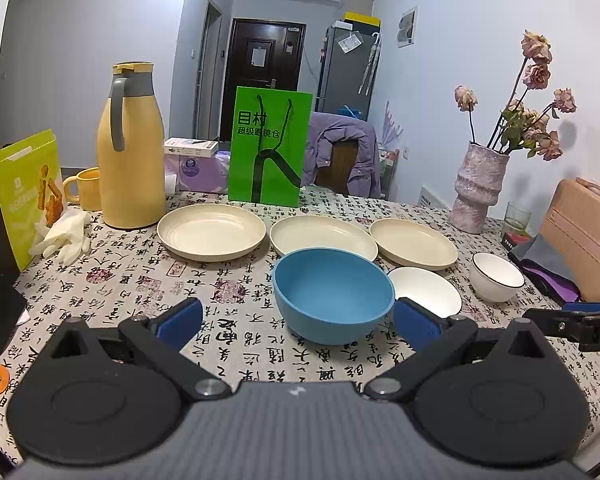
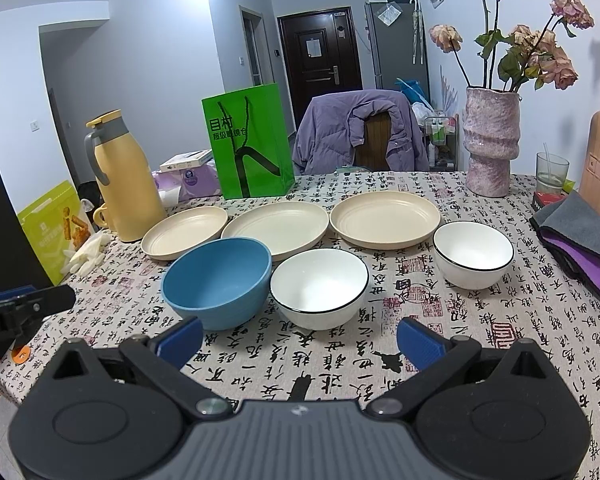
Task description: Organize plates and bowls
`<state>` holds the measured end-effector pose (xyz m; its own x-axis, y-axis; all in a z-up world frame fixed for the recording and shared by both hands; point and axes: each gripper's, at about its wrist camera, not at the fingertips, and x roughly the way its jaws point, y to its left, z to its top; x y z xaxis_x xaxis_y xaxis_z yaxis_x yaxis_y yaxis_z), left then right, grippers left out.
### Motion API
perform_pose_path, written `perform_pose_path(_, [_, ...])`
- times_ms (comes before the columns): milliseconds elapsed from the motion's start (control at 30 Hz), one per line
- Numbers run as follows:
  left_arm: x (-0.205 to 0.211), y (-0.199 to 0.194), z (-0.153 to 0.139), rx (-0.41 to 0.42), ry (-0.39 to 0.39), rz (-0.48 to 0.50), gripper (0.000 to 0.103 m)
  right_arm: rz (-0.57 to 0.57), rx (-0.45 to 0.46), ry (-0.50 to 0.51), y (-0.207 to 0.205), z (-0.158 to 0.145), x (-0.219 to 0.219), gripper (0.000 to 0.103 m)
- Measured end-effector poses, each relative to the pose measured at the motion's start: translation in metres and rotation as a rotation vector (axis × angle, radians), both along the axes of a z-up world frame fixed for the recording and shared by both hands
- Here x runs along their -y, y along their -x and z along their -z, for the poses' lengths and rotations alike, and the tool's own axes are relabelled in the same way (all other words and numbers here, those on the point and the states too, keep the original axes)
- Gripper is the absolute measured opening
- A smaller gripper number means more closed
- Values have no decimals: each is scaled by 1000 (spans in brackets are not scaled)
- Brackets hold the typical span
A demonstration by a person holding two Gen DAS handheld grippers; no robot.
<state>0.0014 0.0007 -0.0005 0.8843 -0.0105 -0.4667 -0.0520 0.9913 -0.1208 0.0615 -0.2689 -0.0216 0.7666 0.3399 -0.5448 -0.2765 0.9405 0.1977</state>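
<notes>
The left tongs (image 1: 298, 324) were spread wide at the lower centre of the left wrist view, with nothing gripped; the round blue plastic bowl (image 1: 334, 294) was seen between the blue pads, and contact with the right pad could not be judged. The right tongs (image 2: 300, 338) were likewise spread wide and empty, held above the calligraphy-printed cloth of the counter (image 2: 480, 320).

Three shallow cream plates were counted in a row across mid-frame: the left plate (image 2: 184, 232), the middle plate (image 2: 276, 226) and the right plate (image 2: 384, 224). Three bowls were counted: the blue one, a white black-rimmed bowl (image 2: 319, 288) just beside it, and a second white bowl (image 2: 473, 254) apart at the right.

In the left view the nearer white bowl was partly hidden behind the blue bowl.
</notes>
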Motion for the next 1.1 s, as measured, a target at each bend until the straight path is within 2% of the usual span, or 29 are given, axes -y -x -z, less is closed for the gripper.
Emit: perform_pose_path(1100, [-13,-3,-5,0,9,-14,103,-4,15,-13,-6,-7,-4,103])
